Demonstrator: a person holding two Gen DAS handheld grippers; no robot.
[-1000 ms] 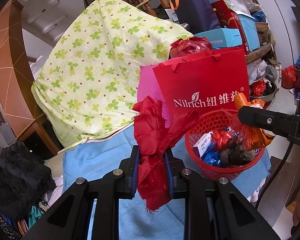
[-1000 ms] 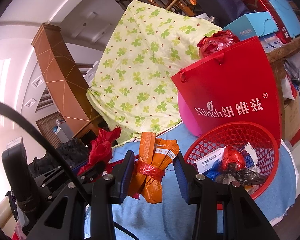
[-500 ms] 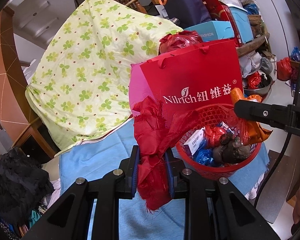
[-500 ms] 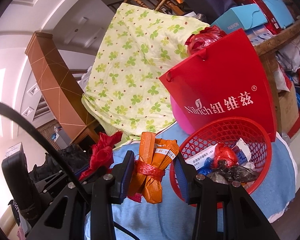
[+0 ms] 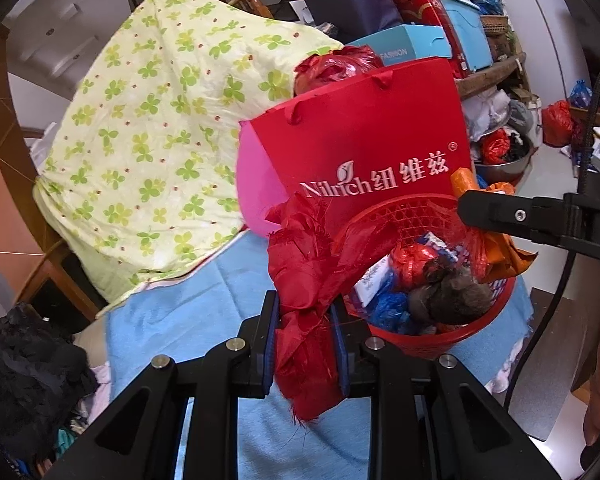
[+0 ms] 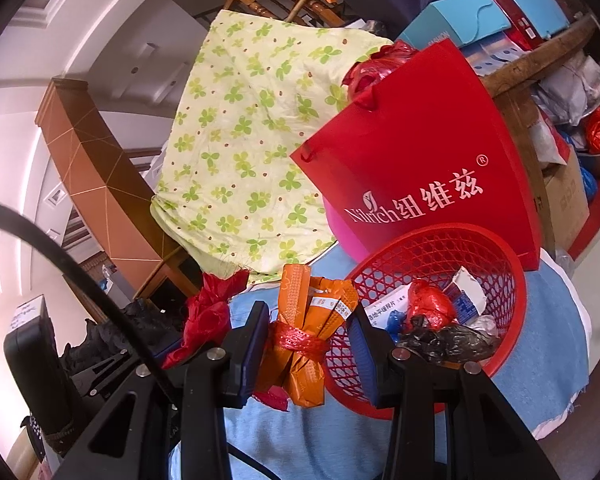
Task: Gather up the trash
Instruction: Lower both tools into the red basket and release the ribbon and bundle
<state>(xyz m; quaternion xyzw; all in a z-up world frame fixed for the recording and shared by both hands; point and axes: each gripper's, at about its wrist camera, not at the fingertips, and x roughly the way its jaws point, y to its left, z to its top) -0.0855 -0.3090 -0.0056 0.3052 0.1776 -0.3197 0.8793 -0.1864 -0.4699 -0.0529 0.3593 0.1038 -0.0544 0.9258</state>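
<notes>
My left gripper (image 5: 305, 320) is shut on a crumpled red cloth scrap (image 5: 312, 276), held just left of a red mesh basket (image 5: 408, 216). The basket holds wrappers, a small box and dark bags. In the right wrist view my right gripper (image 6: 308, 340) holds an orange packet bundle tied with red string (image 6: 312, 332) just left of the basket's rim (image 6: 516, 280); the bundle hangs against the left pad, with a gap to the right pad. The red scrap (image 6: 208, 312) also shows there at the left.
A red Nilrich paper bag (image 5: 372, 148) stands behind the basket, with a pink item (image 5: 256, 184) beside it. A green floral quilt (image 5: 160, 132) is piled at the left. Blue cloth (image 5: 172, 312) covers the table. Boxes and clutter fill the back right.
Both grippers have moved closer to the basket with their loads. The basket now sits lower and nearer in both views. Grips are unchanged.
</notes>
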